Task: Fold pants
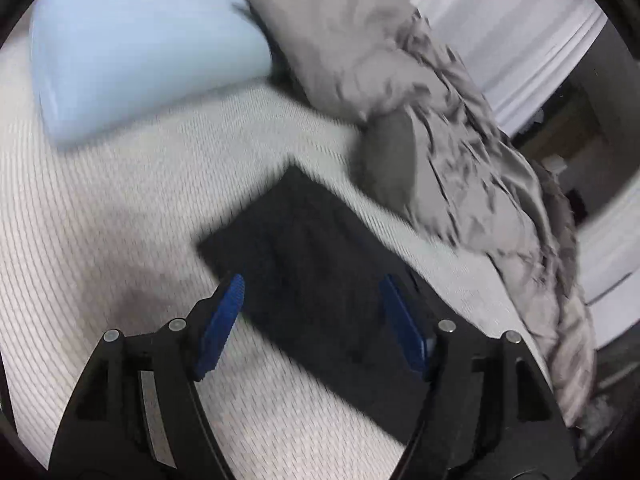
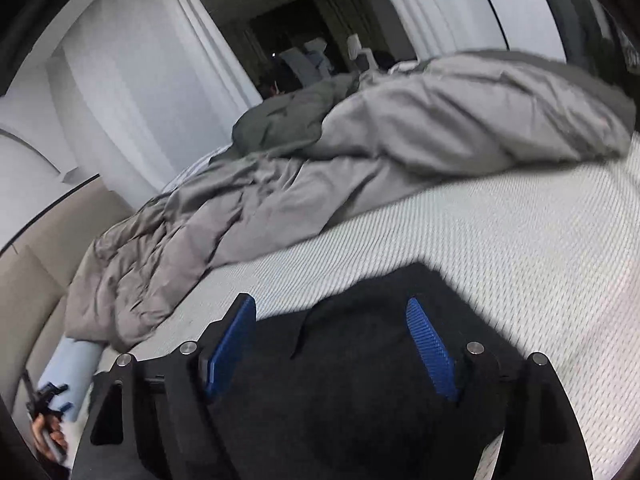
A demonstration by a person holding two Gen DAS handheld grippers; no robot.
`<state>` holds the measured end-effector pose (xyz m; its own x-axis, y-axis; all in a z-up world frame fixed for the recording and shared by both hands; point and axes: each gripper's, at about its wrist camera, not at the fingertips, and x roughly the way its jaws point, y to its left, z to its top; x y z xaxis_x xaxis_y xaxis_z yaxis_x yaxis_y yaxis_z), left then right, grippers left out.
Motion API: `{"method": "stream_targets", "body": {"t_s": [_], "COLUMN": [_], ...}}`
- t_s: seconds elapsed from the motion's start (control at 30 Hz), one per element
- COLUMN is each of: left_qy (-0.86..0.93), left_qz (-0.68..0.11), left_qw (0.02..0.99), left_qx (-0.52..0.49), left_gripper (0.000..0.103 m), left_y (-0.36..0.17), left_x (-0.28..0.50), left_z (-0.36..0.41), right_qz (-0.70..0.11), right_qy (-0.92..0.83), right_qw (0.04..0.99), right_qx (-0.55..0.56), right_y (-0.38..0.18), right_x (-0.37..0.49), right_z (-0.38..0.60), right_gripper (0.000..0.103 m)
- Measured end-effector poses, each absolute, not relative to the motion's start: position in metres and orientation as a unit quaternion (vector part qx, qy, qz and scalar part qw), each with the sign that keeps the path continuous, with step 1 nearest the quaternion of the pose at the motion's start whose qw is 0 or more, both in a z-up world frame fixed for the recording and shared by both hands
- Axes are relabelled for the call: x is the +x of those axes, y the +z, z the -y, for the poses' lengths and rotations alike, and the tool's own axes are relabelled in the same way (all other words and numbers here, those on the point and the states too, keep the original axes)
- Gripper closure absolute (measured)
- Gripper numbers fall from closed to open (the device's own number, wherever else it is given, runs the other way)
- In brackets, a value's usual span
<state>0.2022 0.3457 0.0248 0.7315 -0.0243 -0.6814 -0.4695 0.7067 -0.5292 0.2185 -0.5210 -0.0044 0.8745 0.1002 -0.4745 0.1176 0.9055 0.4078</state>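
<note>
Duvet (image 1: 472, 168) and pillow (image 1: 132, 52) beside folded pants (image 1: 316, 256).

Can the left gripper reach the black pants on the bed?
Probably yes. The left gripper is open with nothing between its blue pads, and the folded black pants lie flat on the striped bed right ahead. The grey blanket sits off to the side, not in the way.

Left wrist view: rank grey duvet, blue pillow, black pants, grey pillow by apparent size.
1. grey duvet
2. blue pillow and black pants: look alike; the pants lie nearer the camera and the gripper hides part of them, so unranked
3. grey pillow
</note>
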Motion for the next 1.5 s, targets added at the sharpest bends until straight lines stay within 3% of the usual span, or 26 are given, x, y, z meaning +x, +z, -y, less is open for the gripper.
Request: {"method": "stream_targets", "body": {"t_s": [0.27, 0.57, 0.67, 0.77, 0.83, 1.1, 1.33, 1.37, 1.43, 1.5], "left_qy": [0.081, 0.054, 0.032, 0.024, 0.027, 0.032, 0.040, 0.043, 0.043, 0.036], "left_qz": [-0.391, -0.405, -0.396, -0.392, -0.387, -0.333, -0.351, -0.354, -0.353, -0.351], "left_qw": [0.823, 0.836, 0.837, 0.824, 0.816, 0.838, 0.832, 0.831, 0.836, 0.840], "left_qx": [-0.404, -0.367, -0.377, -0.409, -0.429, -0.432, -0.428, -0.426, -0.418, -0.413], "left_gripper": [0.035, 0.035, 0.046, 0.069, 0.096, 0.101, 0.101, 0.101, 0.101, 0.101], "left_y": [-0.038, -0.058, -0.062, -0.070, -0.074, -0.054, -0.064, -0.066, -0.066, -0.064], "left_x": [0.187, 0.179, 0.189, 0.205, 0.214, 0.208, 0.194, 0.194, 0.194, 0.187], "left_z": [-0.275, -0.208, -0.205, -0.212, -0.219, -0.222, -0.229, -0.229, -0.228, -0.228], "right_qz": [-0.285, -0.320, -0.336, -0.341, -0.339, -0.373, -0.324, -0.306, -0.290, -0.290], "right_qy": [0.042, 0.063, 0.065, 0.053, 0.055, 0.064, 0.088, 0.085, 0.061, 0.036], "right_qw": [0.912, 0.899, 0.891, 0.889, 0.883, 0.852, 0.815, 0.815, 0.807, 0.812], "right_qx": [0.291, 0.293, 0.299, 0.302, 0.319, 0.361, 0.472, 0.485, 0.510, 0.505], "right_y": [-0.030, -0.066, -0.078, -0.084, -0.087, -0.106, -0.134, -0.139, -0.147, -0.148], "right_x": [0.190, 0.159, 0.154, 0.145, 0.143, 0.140, 0.160, 0.166, 0.175, 0.176], "right_z": [0.485, 0.488, 0.501, 0.514, 0.522, 0.534, 0.562, 0.566, 0.571, 0.571], "right_gripper": [0.022, 0.022, 0.022, 0.022, 0.022, 0.022, 0.022, 0.026, 0.045, 0.078]}}
